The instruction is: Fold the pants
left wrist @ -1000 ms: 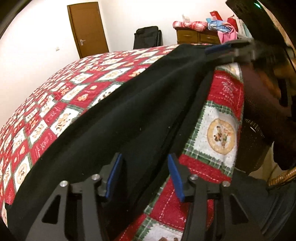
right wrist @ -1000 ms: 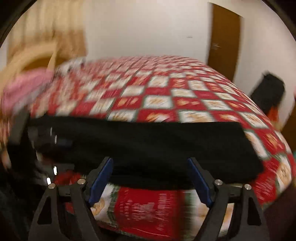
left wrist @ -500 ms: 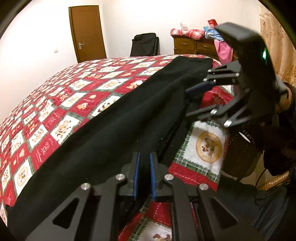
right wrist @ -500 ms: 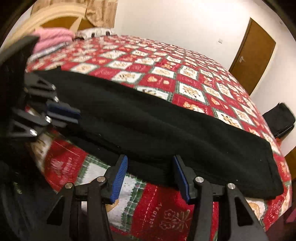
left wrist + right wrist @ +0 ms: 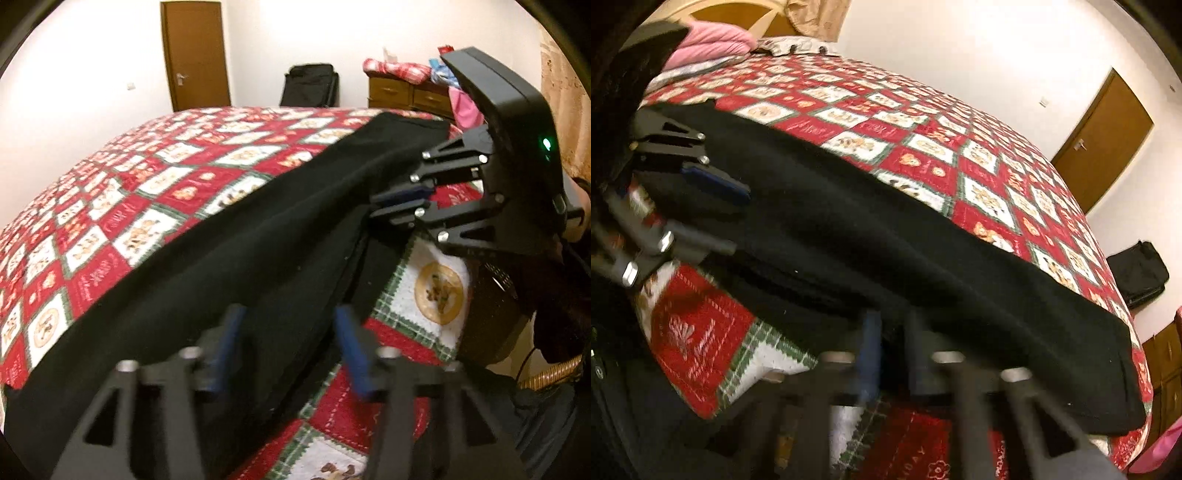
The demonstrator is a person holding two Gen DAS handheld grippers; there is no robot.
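Note:
The black pants lie stretched in a long band along the near edge of the bed. My left gripper is open, its blue pads on either side of the pants' near edge. My right gripper is shut on the pants' near edge, blurred by motion. In the left wrist view the right gripper shows from the side, closed on the cloth farther along. In the right wrist view the left gripper shows at the left with its jaws apart.
The bed has a red, white and green patchwork quilt. A wooden door, a black suitcase and a dresser piled with clothes stand by the far wall. Pink bedding lies at the headboard.
My left gripper was shut half a second ago and has opened. My right gripper has narrowed from wide open and closed on the pants' edge.

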